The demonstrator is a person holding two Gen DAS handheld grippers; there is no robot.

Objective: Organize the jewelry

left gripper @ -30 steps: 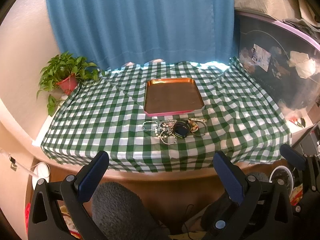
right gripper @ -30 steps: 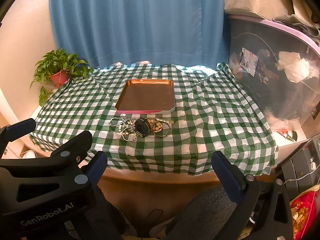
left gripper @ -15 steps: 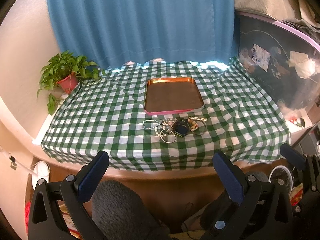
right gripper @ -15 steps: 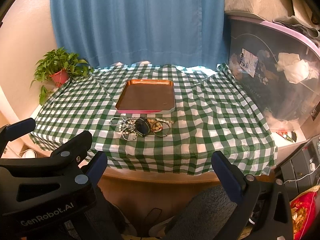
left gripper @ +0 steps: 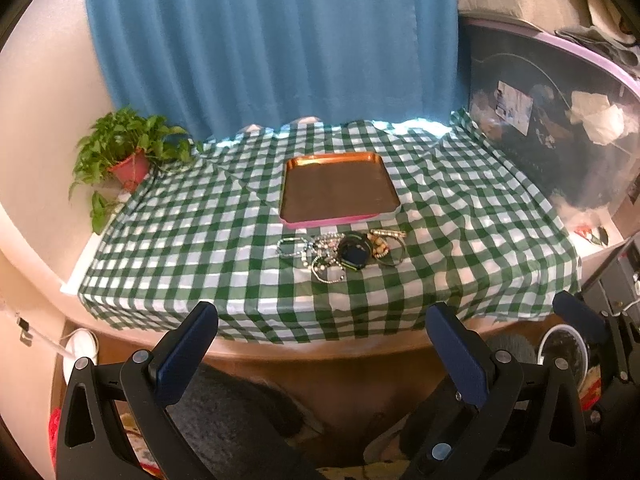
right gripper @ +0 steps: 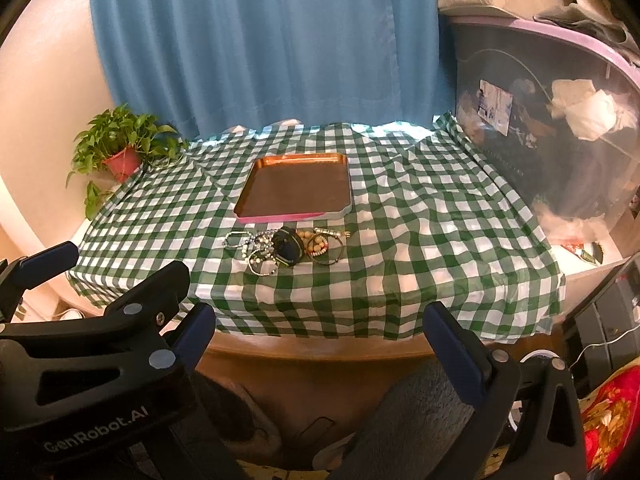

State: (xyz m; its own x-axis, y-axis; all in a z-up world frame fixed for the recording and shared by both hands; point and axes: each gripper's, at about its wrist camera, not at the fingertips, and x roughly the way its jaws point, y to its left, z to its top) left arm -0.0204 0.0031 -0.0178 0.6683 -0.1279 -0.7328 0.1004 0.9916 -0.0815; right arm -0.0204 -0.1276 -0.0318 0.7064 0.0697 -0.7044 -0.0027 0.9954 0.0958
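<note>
Jewelry (left gripper: 344, 251) lies heaped on the desk (left gripper: 200, 240) just in front of the bare tray (left gripper: 338, 190), so I hold my left hand-held gripper (left gripper: 332, 344) and right hand-held gripper (right gripper: 320, 344) wide and empty, short of the desk, ready to sort pieces.

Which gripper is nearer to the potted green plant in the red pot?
Left. The left gripper hangs off the table's near edge, on the side of the potted green plant in the red pot; the right gripper is beside it, farther away.
</note>
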